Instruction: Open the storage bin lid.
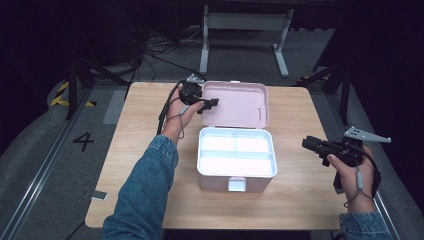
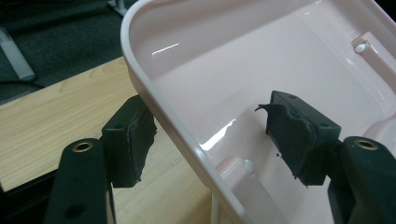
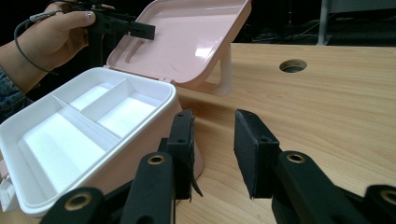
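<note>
Open right tongs point(image 3: 212, 154) wait beside the box point(image 1: 235, 175); open left tongs point(image 2: 212, 140) straddle the raised lid's point(image 2: 261, 70) rim untouched: opening looks done, tray empty

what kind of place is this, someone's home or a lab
Most likely a lab or recording studio, not a home: black curtained walls, loose cables on the grey floor, a number four marked on the floor, and a bare wooden table holding just a pink box.

Left gripper point(image 1: 212, 103) raised at arm's reach with jaws parted, right gripper point(image 1: 306, 143) held level, jaws apart
</note>
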Available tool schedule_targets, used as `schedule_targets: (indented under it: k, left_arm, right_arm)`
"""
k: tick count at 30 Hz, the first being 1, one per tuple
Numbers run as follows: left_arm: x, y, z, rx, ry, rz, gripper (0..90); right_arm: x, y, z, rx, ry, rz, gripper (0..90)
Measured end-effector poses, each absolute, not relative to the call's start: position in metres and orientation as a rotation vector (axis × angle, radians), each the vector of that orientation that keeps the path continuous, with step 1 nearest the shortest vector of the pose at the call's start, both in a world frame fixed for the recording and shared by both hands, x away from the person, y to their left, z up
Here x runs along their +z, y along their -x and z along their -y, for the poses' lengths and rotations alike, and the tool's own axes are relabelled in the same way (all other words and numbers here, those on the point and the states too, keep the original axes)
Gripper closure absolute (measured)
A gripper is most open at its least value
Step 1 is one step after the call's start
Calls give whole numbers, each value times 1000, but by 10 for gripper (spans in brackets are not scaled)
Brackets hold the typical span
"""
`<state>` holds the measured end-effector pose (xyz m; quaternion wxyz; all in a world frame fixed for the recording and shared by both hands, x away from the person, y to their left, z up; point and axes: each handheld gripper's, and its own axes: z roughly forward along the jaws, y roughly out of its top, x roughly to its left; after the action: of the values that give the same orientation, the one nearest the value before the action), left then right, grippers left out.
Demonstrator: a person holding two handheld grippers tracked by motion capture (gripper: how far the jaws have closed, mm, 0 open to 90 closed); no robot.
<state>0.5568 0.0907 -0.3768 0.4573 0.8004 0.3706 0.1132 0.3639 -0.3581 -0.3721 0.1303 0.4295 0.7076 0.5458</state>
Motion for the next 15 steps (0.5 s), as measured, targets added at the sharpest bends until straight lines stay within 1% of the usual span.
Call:
schedule_targets:
  k: [15]
  left_arm:
    - [-380,-558,-89,246,-2014,-1002,324]
  right_arm:
    - [-375,-365,360,1580,-1260,-2058,684]
